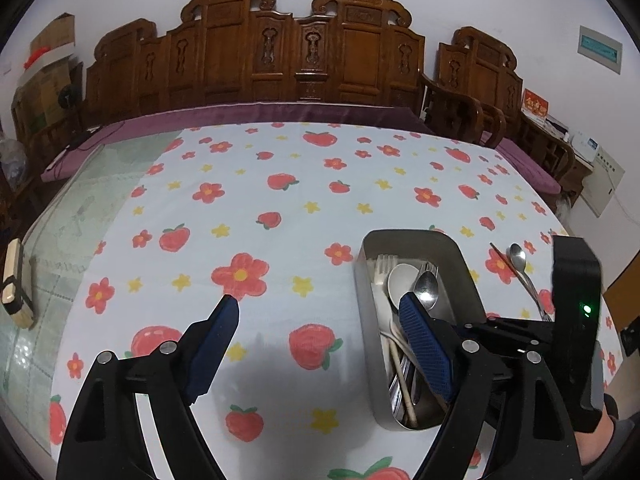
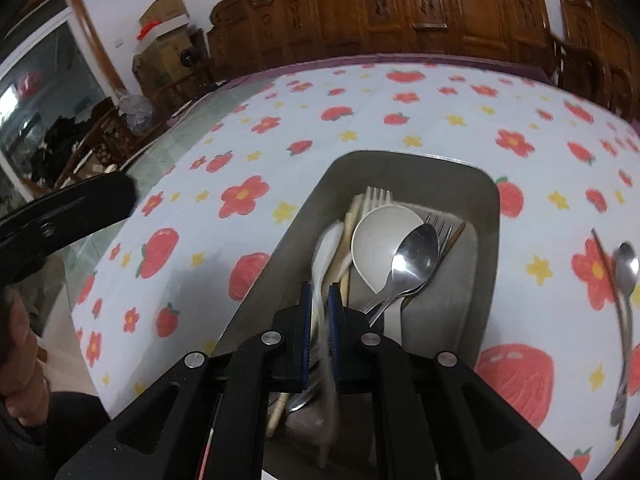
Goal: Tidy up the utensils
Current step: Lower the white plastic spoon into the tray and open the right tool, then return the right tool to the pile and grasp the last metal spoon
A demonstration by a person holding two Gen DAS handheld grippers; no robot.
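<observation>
A metal tray (image 2: 400, 156) on the flowered cloth holds forks, a round white spoon (image 2: 380, 240), a steel spoon (image 2: 416, 252) and chopsticks. My right gripper (image 2: 319, 292) hangs over the tray's near end, its jaws nearly together on the blurred handle of a long white spoon (image 2: 328, 240). My left gripper (image 1: 318, 300) is open and holds nothing; its right finger reaches over the tray (image 1: 370, 248), its left finger over bare cloth. Right of the tray, a steel spoon (image 1: 520, 268) and a thin brown stick (image 1: 500, 250) lie on the cloth; they also appear at the right edge of the right wrist view, the spoon (image 2: 626, 268) and the stick (image 2: 600, 244).
Carved wooden benches (image 1: 280, 52) with purple cushions line the table's far side. A small wooden block (image 1: 16, 280) lies on the uncovered left part of the table. The black body of the right gripper (image 1: 576, 280) stands close beside the tray. A hand (image 2: 16, 344) shows at the left.
</observation>
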